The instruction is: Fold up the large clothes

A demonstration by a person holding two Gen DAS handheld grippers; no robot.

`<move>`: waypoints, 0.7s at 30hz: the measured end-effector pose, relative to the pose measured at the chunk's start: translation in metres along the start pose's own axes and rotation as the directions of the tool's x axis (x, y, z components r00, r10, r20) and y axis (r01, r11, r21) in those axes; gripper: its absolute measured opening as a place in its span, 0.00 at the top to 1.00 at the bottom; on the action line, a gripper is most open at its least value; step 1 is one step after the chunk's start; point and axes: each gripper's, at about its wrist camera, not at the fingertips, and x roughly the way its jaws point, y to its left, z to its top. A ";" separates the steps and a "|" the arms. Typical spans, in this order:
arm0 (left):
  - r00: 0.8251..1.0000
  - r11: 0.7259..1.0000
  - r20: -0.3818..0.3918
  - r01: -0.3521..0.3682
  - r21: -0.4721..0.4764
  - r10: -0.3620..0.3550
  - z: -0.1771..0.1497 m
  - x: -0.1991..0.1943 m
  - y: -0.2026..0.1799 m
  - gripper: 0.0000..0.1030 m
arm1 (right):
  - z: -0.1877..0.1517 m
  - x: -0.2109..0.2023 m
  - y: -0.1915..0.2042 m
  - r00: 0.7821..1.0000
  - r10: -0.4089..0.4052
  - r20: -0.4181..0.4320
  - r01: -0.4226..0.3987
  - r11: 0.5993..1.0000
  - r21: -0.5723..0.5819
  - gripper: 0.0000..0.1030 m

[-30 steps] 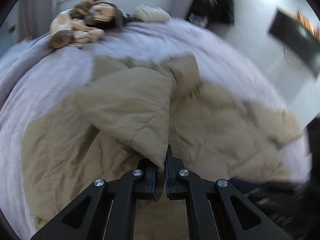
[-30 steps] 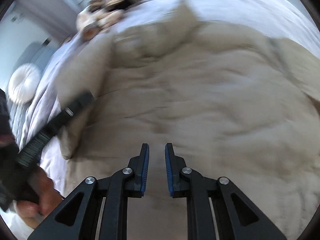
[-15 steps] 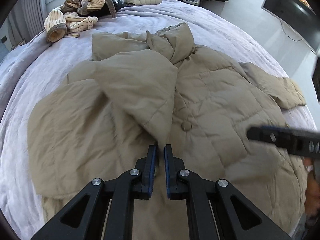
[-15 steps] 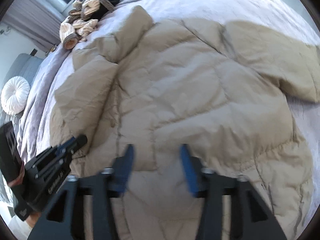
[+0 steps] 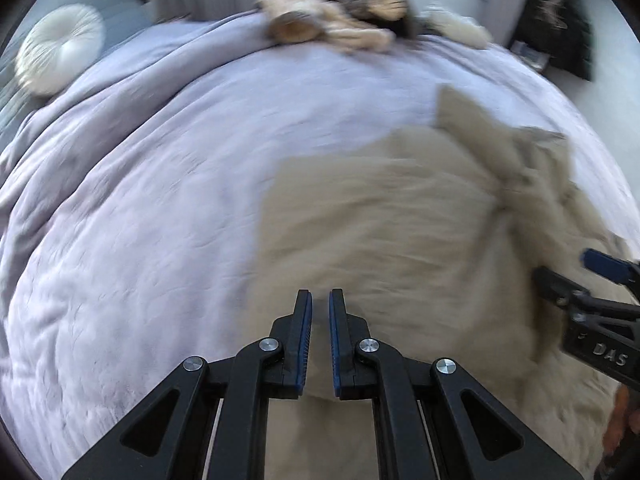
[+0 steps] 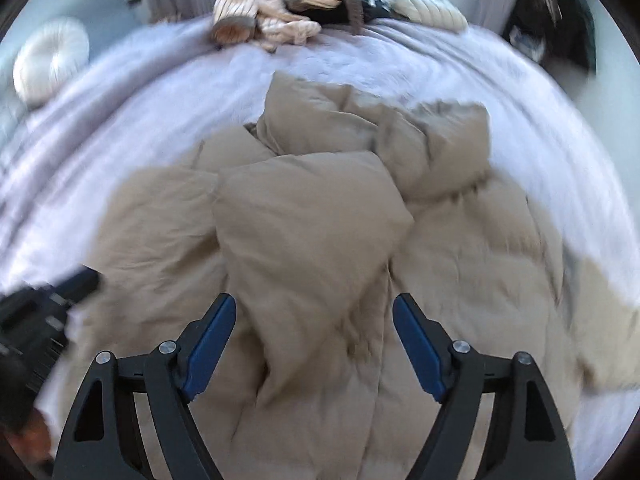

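A beige quilted coat [image 6: 460,240] lies spread on the bed, one sleeve [image 6: 304,220] folded across its front and the hood [image 6: 400,132] bunched at the far end. My right gripper [image 6: 314,300] hovers over the folded sleeve. Its jaws are opening wide and the pads press on nothing. My left gripper [image 5: 320,296] is shut with nothing between its fingers, above the coat's [image 5: 400,232] left edge where it meets the bedspread. The right gripper [image 5: 600,280] shows at the left wrist view's right edge. The left gripper [image 6: 52,300] is a dark blur at the right wrist view's left edge.
The lilac bedspread [image 5: 140,200] covers the whole bed. A heap of striped and tan clothes [image 6: 280,4] and a cream puffy garment [image 6: 428,8] lie at the far end. A round white cushion [image 5: 60,52] sits off to the far left.
My left gripper has come off the sleeve cuff and swung left to the coat's edge. My right gripper's jaws have gone from nearly shut to wide apart, and it now faces the folded sleeve.
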 end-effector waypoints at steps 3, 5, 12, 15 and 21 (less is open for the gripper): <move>1.000 1.000 -0.010 -0.002 -0.022 0.001 -0.002 0.009 0.006 0.91 | -0.001 -0.001 -0.018 0.999 -0.008 0.040 0.005 0.998 0.064 0.87; 1.000 1.000 -0.004 0.000 -0.018 0.000 -0.003 0.009 0.005 0.91 | -0.012 -0.005 -0.052 0.997 0.045 0.067 -0.057 0.980 0.192 0.92; 1.000 1.000 0.024 -0.008 -0.011 0.008 -0.001 -0.001 0.001 0.05 | -0.073 0.022 -0.148 0.944 0.326 0.039 -0.291 0.776 0.559 0.82; 0.999 1.000 0.027 -0.026 0.000 0.026 0.002 -0.002 -0.001 0.05 | -0.091 0.016 -0.164 0.937 0.341 0.080 -0.315 0.721 0.618 0.54; 0.998 0.997 -0.034 -0.062 -0.041 0.060 0.005 0.019 0.004 0.05 | -0.101 0.015 -0.189 0.903 0.405 0.145 -0.376 0.580 0.723 0.53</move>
